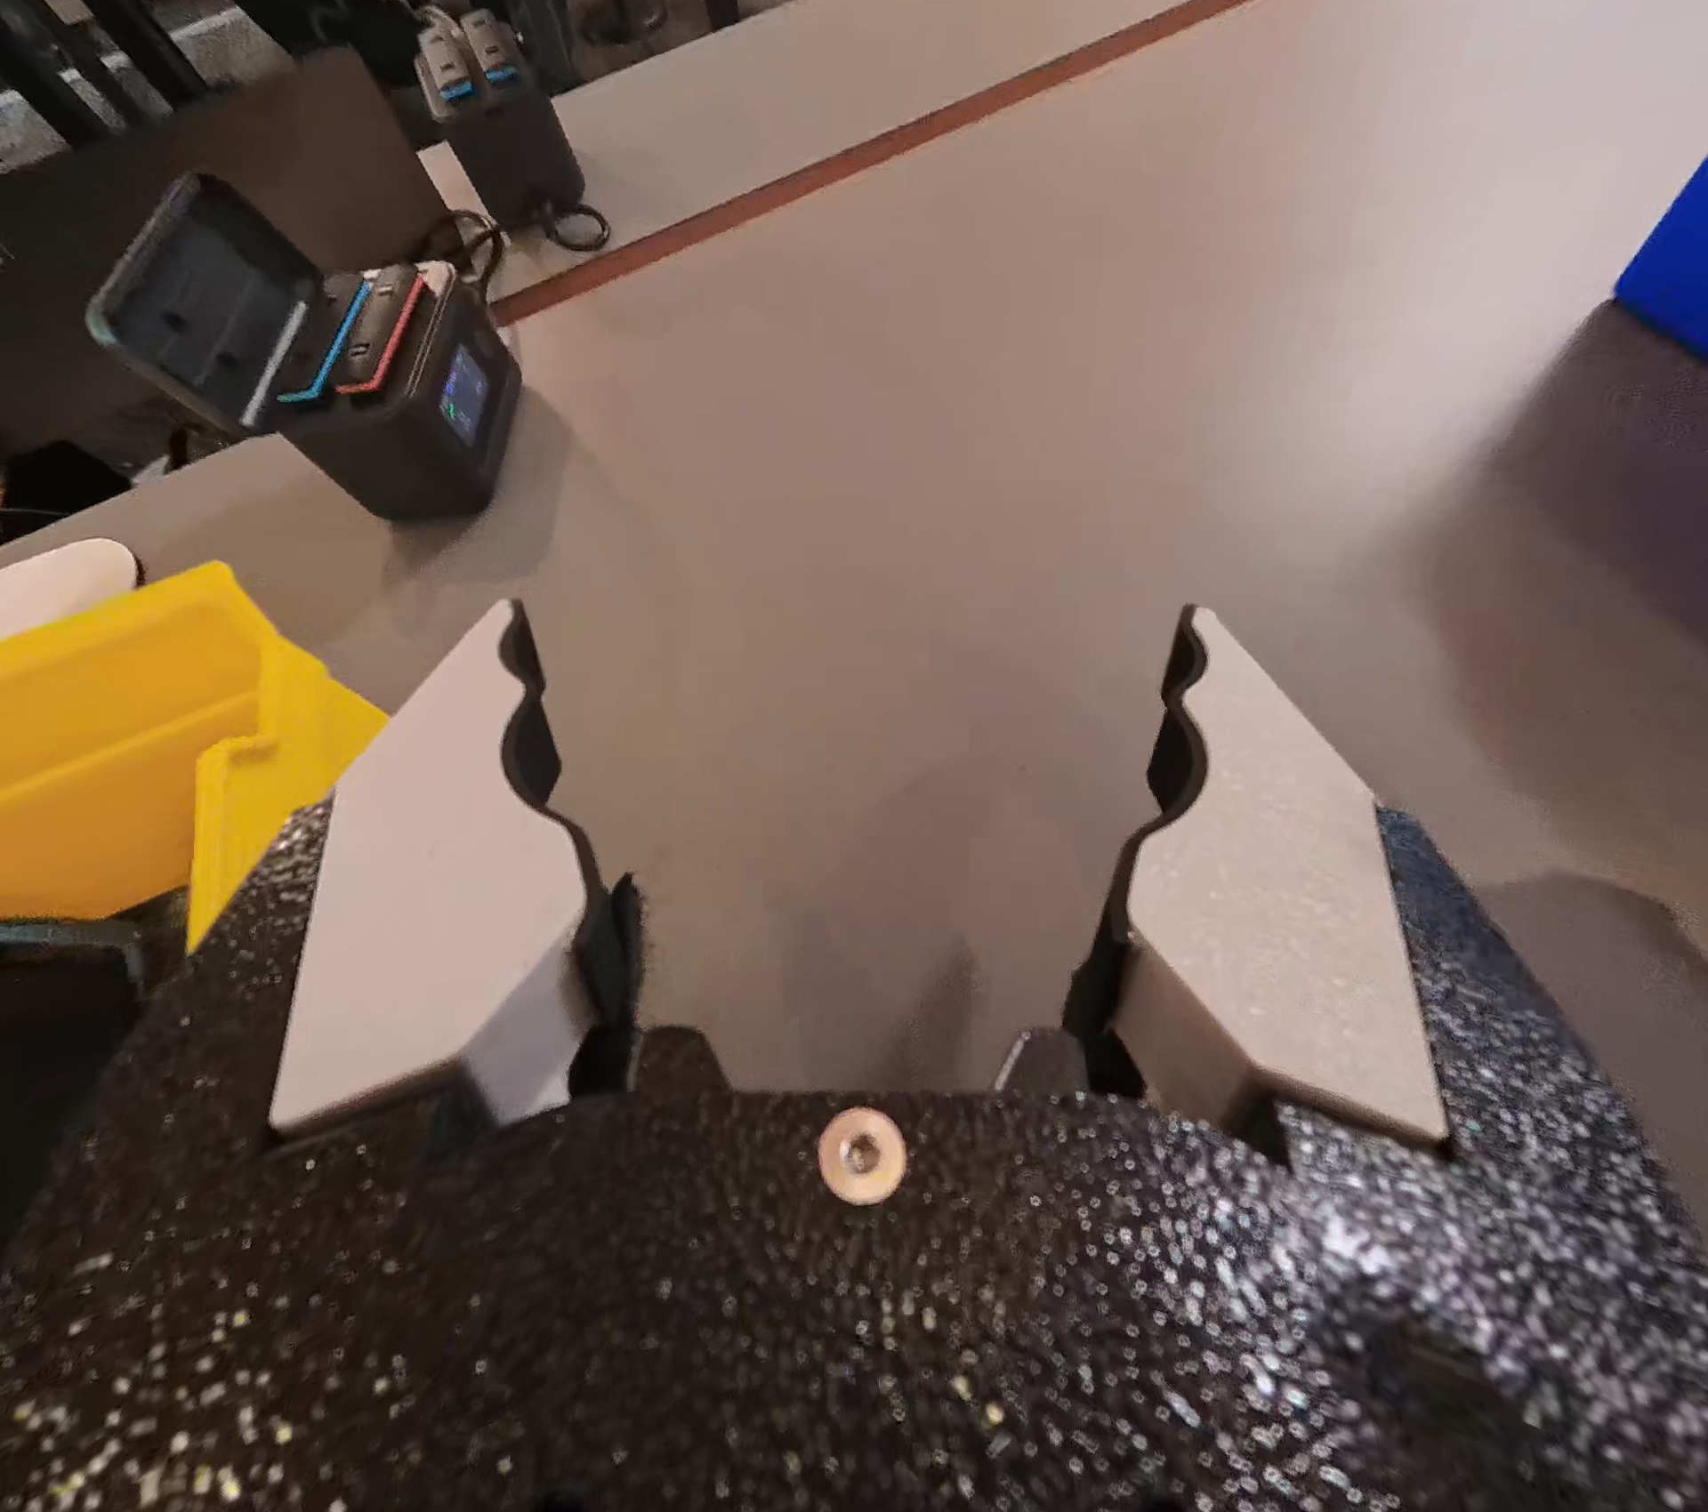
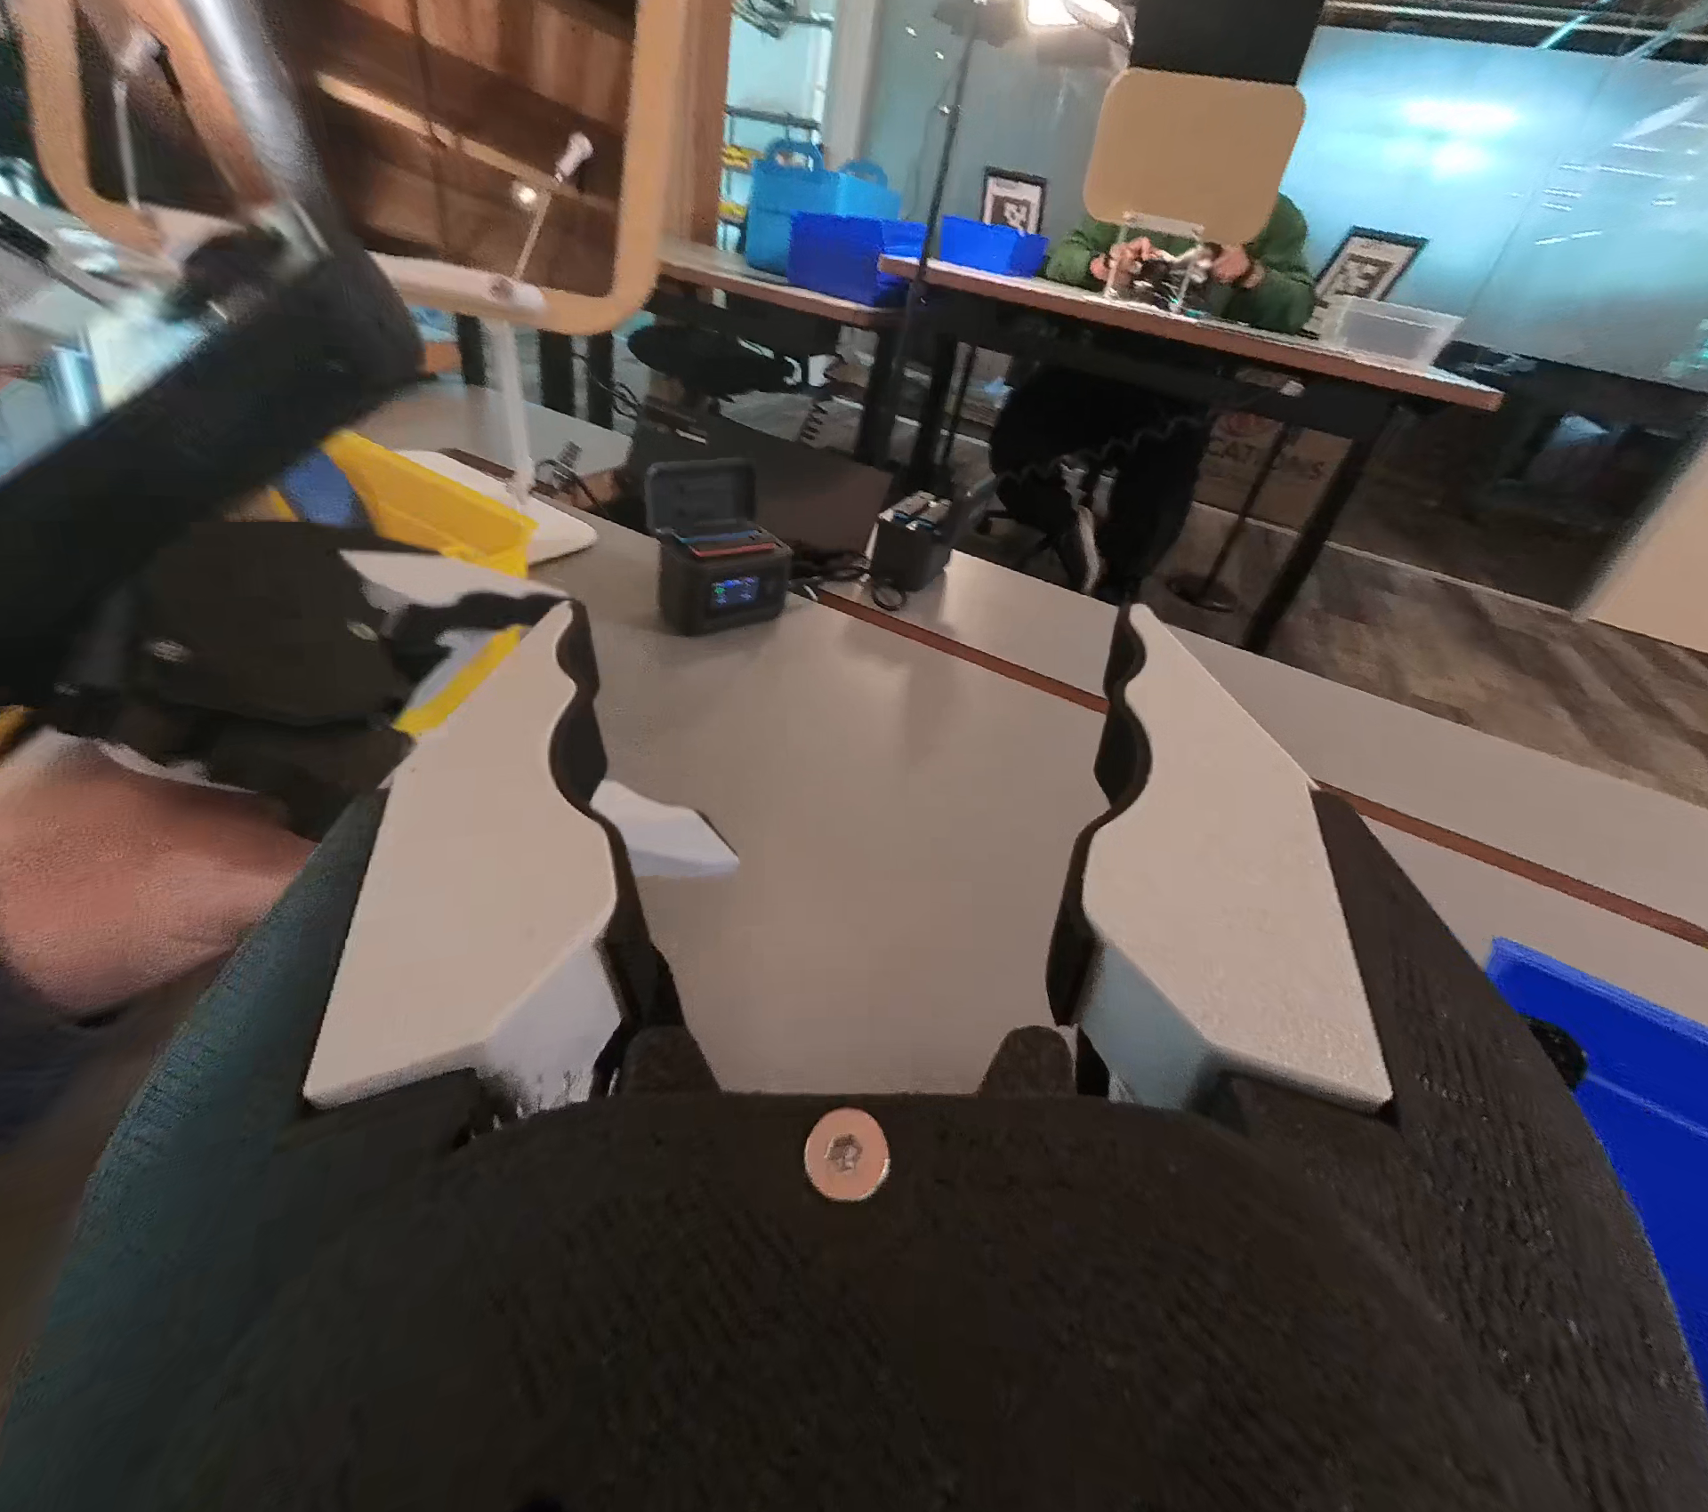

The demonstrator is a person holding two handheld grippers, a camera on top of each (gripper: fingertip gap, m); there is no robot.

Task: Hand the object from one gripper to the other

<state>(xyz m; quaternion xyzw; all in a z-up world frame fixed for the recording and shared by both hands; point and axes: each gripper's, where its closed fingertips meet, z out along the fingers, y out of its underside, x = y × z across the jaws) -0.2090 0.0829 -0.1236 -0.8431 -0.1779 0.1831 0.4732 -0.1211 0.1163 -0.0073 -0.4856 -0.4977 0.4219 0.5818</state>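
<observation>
1. Left wrist view first: I can't pick out any object to hand over here, and the right wrist view shows none either, so where it sits I can't tell.
2. My left gripper (image 1: 850, 627) has its grey fingers spread wide with nothing between them, only bare grey table (image 1: 924, 405).
3. My right gripper (image 2: 846, 622) is also gaping wide and holds nothing.
4. In the right view, the left gripper (image 2: 370, 636) shows blurred at the left edge, one pale fingertip (image 2: 665, 830) poking between my right fingers.
5. A yellow bin (image 1: 120, 728) sits just beside my left gripper.
6. A black charging case (image 1: 370, 377) stands lid-open further along the table.
7. A blue bin (image 2: 1608, 1098) lies at my right.
</observation>
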